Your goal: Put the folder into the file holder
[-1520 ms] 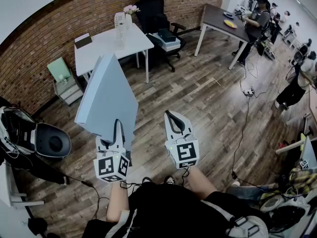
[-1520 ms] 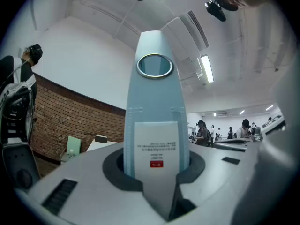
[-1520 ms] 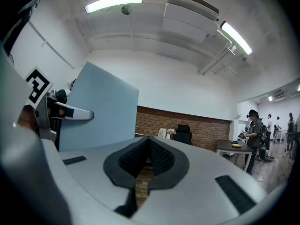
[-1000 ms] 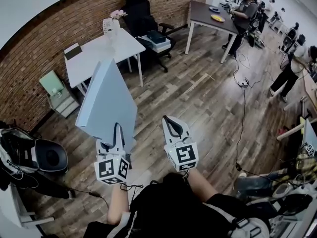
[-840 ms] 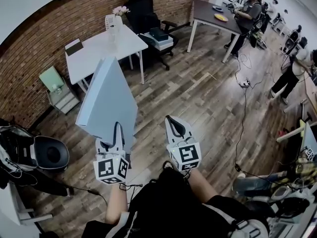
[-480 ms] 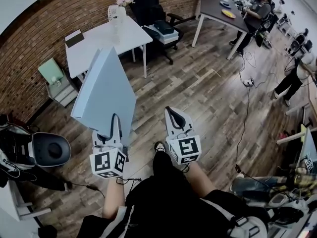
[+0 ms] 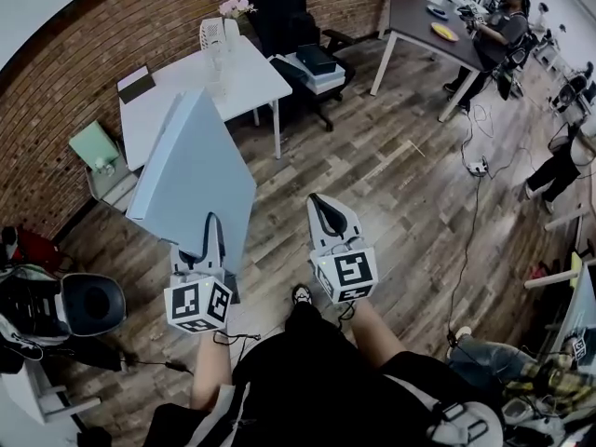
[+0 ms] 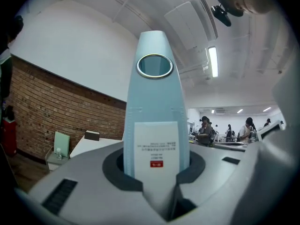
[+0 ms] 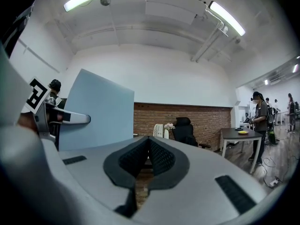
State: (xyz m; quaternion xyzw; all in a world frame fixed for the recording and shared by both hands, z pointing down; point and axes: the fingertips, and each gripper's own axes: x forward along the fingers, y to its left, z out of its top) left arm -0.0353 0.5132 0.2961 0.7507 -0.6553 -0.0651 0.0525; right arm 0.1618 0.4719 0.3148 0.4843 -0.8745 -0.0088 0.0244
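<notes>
A large light-blue folder stands upright over the wooden floor, its lower edge pinched in my left gripper. In the left gripper view the folder's spine, with a ring hole and a white label, rises from between the pads of my left gripper. My right gripper hovers beside it, shut and empty; its pads meet. A white mesh file holder stands at the far end of the white table, also seen small as the file holder past the right jaws.
Flowers and a brown box share the white table. A black office chair stands to its right, a black seat at the left. A dark table with a person lies farther right. Cables run across the floor.
The head view has shifted and the white table sits a little nearer. The folder stays in my left gripper. A shoe now shows between the two grippers.
</notes>
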